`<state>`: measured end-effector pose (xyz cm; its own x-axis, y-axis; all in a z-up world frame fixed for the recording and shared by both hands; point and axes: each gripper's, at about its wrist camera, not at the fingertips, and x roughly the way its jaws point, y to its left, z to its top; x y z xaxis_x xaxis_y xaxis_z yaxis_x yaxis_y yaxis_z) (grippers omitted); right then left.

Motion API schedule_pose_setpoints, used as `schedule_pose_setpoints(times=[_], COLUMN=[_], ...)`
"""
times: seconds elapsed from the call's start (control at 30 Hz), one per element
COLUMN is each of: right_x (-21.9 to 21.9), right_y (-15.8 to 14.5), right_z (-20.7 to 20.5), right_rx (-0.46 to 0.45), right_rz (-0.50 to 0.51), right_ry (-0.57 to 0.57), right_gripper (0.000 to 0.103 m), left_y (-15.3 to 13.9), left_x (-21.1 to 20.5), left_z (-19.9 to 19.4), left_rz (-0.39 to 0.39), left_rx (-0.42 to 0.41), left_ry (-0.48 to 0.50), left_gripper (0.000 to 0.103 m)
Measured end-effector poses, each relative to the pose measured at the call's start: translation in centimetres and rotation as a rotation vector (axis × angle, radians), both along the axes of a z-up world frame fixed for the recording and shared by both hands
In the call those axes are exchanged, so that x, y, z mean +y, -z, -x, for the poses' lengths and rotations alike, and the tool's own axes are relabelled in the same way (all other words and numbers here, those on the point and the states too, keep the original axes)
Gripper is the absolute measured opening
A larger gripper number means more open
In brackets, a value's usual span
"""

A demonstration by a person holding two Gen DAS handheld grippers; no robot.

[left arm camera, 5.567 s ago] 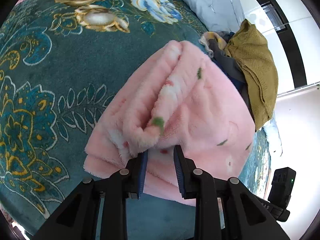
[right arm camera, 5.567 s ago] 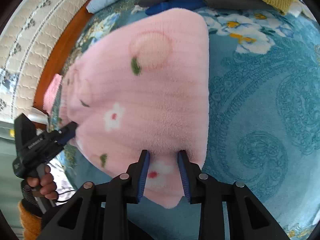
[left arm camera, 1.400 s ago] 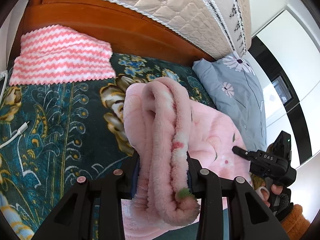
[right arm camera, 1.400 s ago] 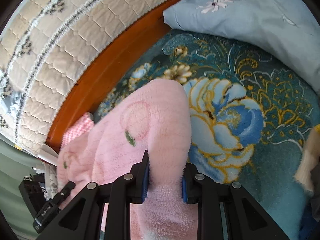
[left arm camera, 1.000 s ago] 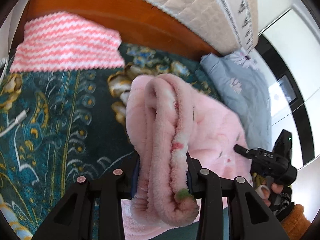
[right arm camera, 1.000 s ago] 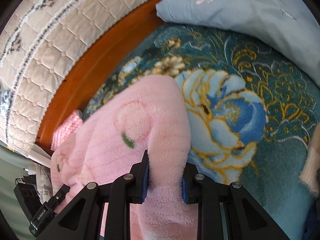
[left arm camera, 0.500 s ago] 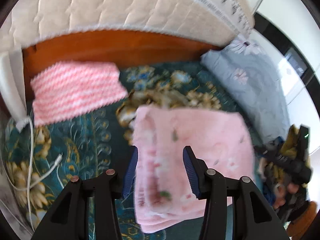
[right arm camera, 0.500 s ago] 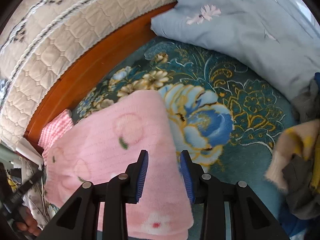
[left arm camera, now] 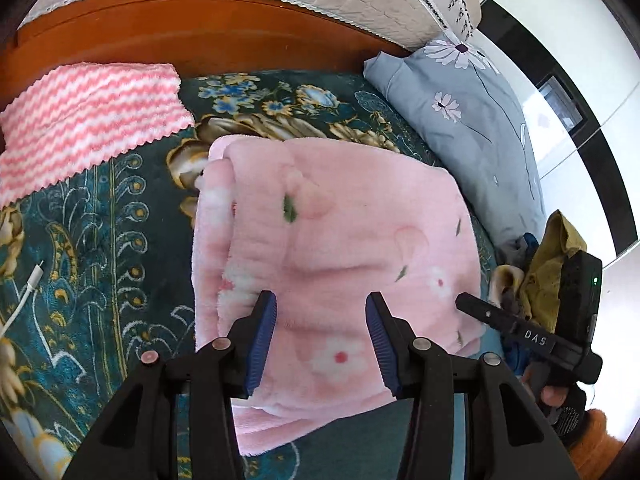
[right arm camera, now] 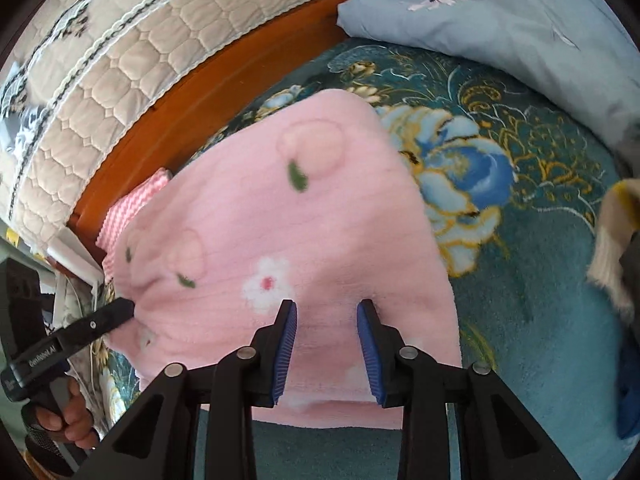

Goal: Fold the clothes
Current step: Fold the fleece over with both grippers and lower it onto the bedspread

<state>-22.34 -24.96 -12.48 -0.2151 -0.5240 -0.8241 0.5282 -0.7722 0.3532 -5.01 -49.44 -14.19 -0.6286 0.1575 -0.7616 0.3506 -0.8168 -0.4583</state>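
Left wrist view is showing my left gripper (left arm camera: pixel 320 334) gaping, released, over the pink fleece garment (left arm camera: pixel 340 248) lying folded mid-frame. My right gripper (right arm camera: pixel 326 338) is likewise hanging unclenched; I'm judging a descending finger could be snagging and unrolling the thick left-edge layers

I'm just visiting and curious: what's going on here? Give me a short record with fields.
Setting: a bed with a teal floral blanket and a wooden headboard
Main item: pink fleece garment, folded and lying flat on the blanket
Left gripper: open, holding nothing, above the garment's near edge
Right gripper: open, holding nothing, above the garment's near edge
Already folded: pink zigzag-striped cloth by the headboard
Waiting: pile of clothes, including a mustard one, beside the grey flowered pillow
Also there: white cable on the blanket
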Motion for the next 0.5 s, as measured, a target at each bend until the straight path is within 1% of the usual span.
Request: schedule_pose_setpoints(times=[0.17,0.33,0.5], right_x=[0.3,0.3,0.1], right_y=[1.2,1.9,2.3], right_z=[-0.1,-0.1,-0.3], right_rx=[-0.010,-0.016,-0.014], right_rz=[-0.013,-0.019,-0.035], right_ry=[0.007,0.008,0.017], right_gripper=[0.033,0.032,0.033], left_y=[0.2,0.8,1.0], left_x=[0.5,0.0,0.0], left_z=[0.5,0.3,-0.2], left_rz=[0.035,-0.001,-0.011], left_rx=[-0.016,-0.006,0.019], left_ry=[0.014,-0.004,-0.031], left_gripper=[0.047,0.046,0.045])
